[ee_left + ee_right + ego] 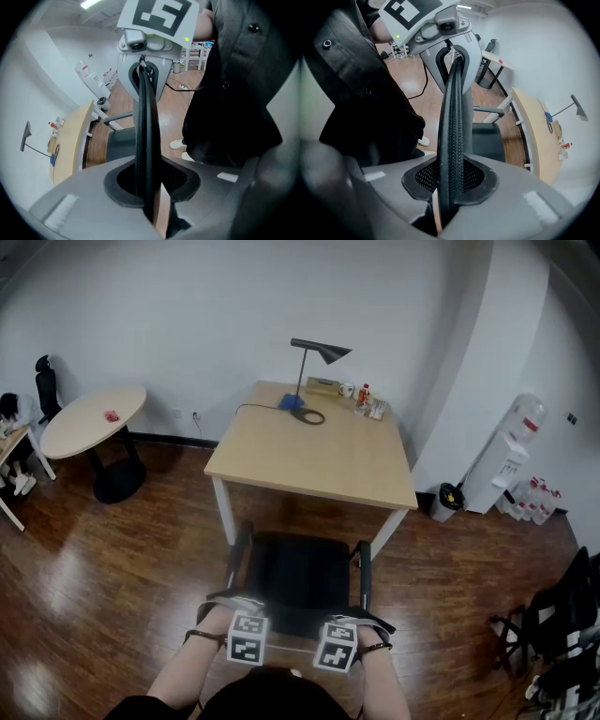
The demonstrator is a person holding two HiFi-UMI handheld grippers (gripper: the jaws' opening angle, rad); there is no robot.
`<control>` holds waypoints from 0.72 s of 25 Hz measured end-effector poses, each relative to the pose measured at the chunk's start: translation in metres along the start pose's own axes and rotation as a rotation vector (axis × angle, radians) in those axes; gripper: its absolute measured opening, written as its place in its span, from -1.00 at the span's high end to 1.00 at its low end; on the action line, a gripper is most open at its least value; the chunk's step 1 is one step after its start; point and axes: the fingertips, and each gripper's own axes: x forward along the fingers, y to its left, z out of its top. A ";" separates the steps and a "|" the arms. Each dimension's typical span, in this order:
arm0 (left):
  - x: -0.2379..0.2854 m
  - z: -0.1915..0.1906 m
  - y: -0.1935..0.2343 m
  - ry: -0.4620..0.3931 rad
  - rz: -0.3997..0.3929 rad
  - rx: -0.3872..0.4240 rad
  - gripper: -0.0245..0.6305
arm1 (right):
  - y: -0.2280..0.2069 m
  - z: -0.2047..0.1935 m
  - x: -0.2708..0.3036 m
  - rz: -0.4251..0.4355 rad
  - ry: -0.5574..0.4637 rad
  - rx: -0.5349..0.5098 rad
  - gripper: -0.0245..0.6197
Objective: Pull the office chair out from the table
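Head view, office chair (298, 573) seat faces table (319, 460), backrest (452, 117) top runs L-R, left gripper (148, 190), right gripper (451, 187), fingers (506, 192) clamp it.

The right claw (451, 187) pinches the office chair's mesh backrest (453, 112) edge, table (536, 140) beyond.

head view: looked steeply down from above and behind the office chair (298, 573), table (319, 451) beyond | left gripper view: rode the left gripper (246, 638), very near the chair's back edge, faced along it | right gripper view: mirrored, on the right gripper (336, 645) | shared: chair, table
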 end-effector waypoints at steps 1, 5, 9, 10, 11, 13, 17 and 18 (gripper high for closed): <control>-0.001 0.000 -0.001 -0.001 0.001 0.002 0.68 | 0.001 0.001 0.000 0.000 0.002 0.001 0.64; -0.005 -0.001 -0.004 -0.007 0.005 0.014 0.68 | 0.004 0.002 -0.002 0.004 0.014 0.000 0.63; -0.007 -0.002 -0.007 -0.013 0.009 0.009 0.67 | 0.008 0.006 -0.002 0.024 0.003 0.022 0.60; -0.007 -0.002 -0.006 -0.017 0.018 0.011 0.66 | 0.007 0.006 -0.002 0.021 -0.006 0.030 0.56; -0.007 -0.002 -0.005 -0.026 0.031 0.016 0.64 | 0.005 0.006 -0.003 0.008 -0.016 0.036 0.51; -0.011 -0.001 -0.002 -0.054 0.062 0.025 0.59 | 0.001 0.005 -0.003 -0.028 -0.032 0.054 0.43; -0.029 -0.004 0.001 -0.108 0.122 0.013 0.51 | -0.002 0.003 -0.009 -0.103 -0.017 0.098 0.43; -0.035 -0.005 0.001 -0.114 0.136 0.013 0.51 | -0.002 0.004 -0.012 -0.119 -0.012 0.104 0.43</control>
